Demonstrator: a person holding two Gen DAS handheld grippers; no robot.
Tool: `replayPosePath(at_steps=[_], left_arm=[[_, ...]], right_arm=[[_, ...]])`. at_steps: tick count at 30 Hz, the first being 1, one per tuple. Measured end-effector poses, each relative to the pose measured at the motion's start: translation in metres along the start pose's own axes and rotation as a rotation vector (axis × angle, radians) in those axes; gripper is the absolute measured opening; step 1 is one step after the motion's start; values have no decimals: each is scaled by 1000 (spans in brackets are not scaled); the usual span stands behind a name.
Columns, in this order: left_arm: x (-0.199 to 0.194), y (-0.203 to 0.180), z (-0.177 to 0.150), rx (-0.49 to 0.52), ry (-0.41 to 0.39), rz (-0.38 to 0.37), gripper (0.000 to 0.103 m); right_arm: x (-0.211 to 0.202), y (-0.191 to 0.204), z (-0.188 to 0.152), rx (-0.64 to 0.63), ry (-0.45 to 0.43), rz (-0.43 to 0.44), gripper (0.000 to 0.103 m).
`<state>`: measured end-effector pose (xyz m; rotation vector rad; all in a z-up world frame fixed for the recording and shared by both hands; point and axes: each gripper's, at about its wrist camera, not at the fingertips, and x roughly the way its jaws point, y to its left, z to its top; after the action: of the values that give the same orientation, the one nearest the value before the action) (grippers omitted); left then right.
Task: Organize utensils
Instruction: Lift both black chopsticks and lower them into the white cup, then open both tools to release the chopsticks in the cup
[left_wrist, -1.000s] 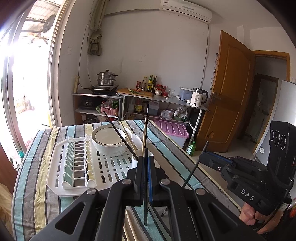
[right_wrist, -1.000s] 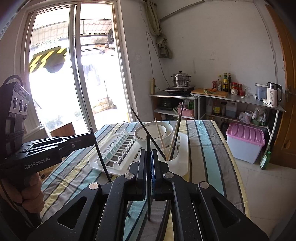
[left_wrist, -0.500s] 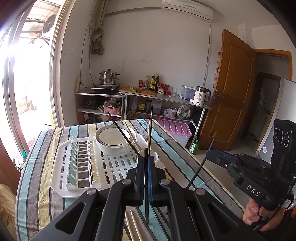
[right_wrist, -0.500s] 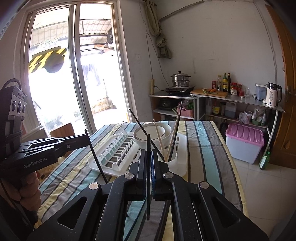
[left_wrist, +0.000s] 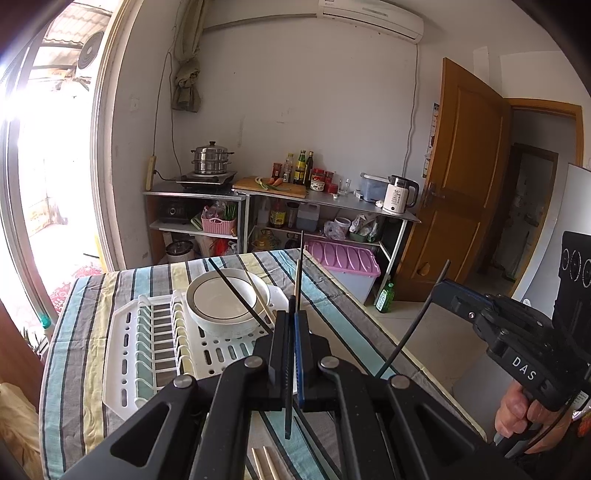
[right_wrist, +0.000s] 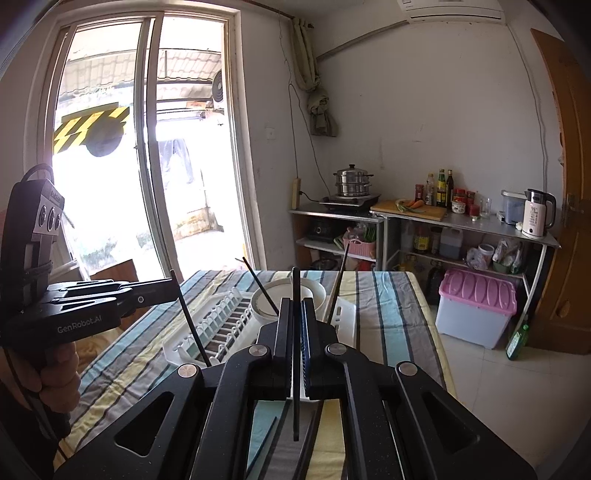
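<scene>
Ahead of both tools, striped cloth table (left_wrist: 92, 295) carries white slotted plastic rack (left_wrist: 147, 354) and round glazed bowl (left_wrist: 221, 302). Left tool (left_wrist: 291, 321) pinches thin black chopstick (left_wrist: 288, 413), near upright. Right tool (right_wrist: 295, 314) pinches second black chopstick (right_wrist: 296, 406) likewise.

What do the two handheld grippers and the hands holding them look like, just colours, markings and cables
Both are matte black plastic with silver pivot bolts, and each has one blue finger pad. The right gripper carries white "DAS" lettering and a black block with round lenses; a black cable hangs below it. The left gripper reads "GenRobot.AI" in grey, with a looped black cable on top. Both hands are bare.
</scene>
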<state>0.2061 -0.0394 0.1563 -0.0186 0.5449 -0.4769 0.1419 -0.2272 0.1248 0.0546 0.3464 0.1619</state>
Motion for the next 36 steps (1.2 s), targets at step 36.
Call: replayPosePath(at_steps=[36], left_arm=[[122, 27, 77, -55, 43, -5, 2]], right_arm=[[119, -52, 34, 68, 37, -15, 4]])
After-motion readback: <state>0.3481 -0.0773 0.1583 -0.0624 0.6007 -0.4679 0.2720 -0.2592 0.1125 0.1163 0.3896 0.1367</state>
